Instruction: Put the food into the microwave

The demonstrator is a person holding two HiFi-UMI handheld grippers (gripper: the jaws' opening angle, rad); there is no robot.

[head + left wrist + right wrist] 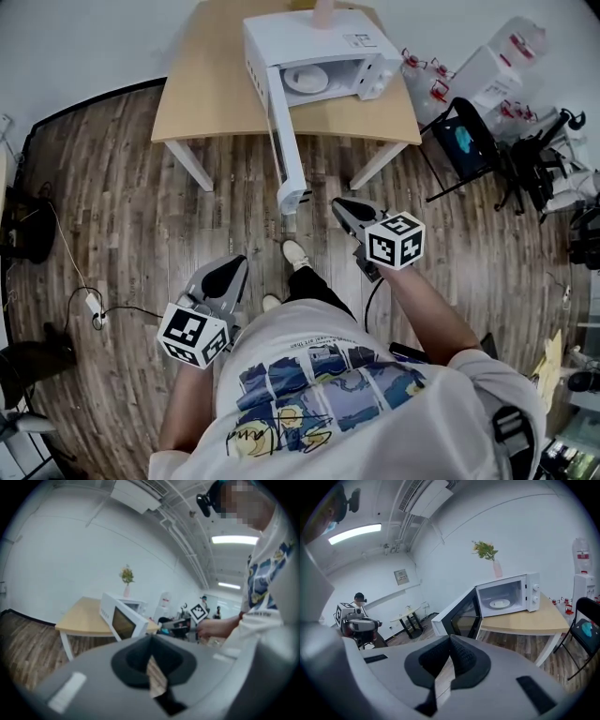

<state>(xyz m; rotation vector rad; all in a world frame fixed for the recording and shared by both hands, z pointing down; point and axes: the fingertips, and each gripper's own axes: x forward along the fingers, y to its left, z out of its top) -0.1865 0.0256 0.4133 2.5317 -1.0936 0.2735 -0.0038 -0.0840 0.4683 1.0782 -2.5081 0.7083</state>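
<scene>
Standing open-doored on the bench point(202, 98), the microwave point(314, 37) held the plate of food point(306, 80) inside its cavity. The left hand-held gripper point(236, 265) and right hand-held gripper point(342, 208) hung well apart from it, jaws together, empty.

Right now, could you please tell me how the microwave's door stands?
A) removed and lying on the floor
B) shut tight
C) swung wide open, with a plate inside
C: the microwave has its door swung open past the table edge, and a white plate shows inside it.
</scene>
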